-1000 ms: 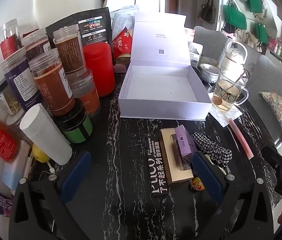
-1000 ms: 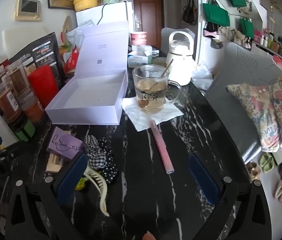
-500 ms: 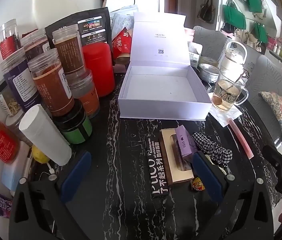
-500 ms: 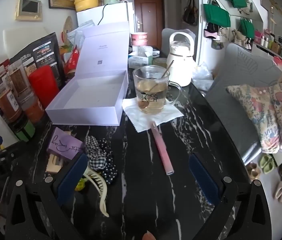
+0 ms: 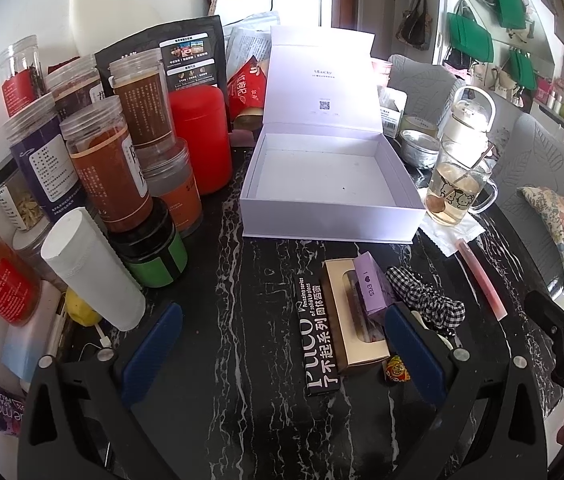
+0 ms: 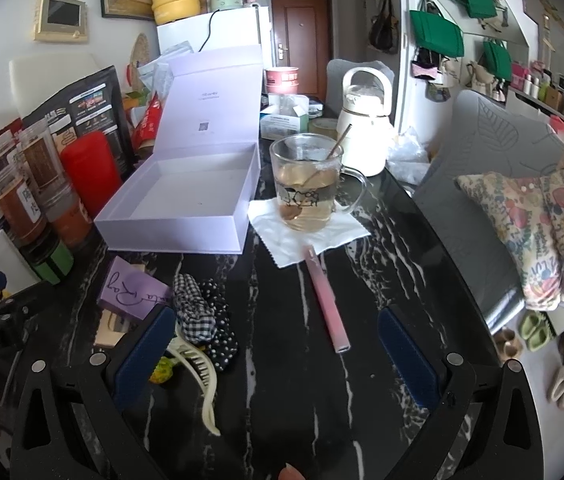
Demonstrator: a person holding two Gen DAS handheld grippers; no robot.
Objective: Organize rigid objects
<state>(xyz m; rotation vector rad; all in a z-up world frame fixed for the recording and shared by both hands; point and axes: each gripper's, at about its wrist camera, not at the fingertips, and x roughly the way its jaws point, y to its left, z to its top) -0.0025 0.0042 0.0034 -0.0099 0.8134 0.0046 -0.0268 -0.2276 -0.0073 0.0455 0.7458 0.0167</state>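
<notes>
Your left claw and right claw are both spread wide above the bench, near the empty lavender box.

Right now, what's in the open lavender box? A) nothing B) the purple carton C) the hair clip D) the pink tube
A: the lavender box shows only its bare floor; the pink tube, the purple carton and the hair clip all lie on the table in front of it.

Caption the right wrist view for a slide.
Open right gripper hovers above black marble table, facing pink tube and empty lavender box.
</notes>
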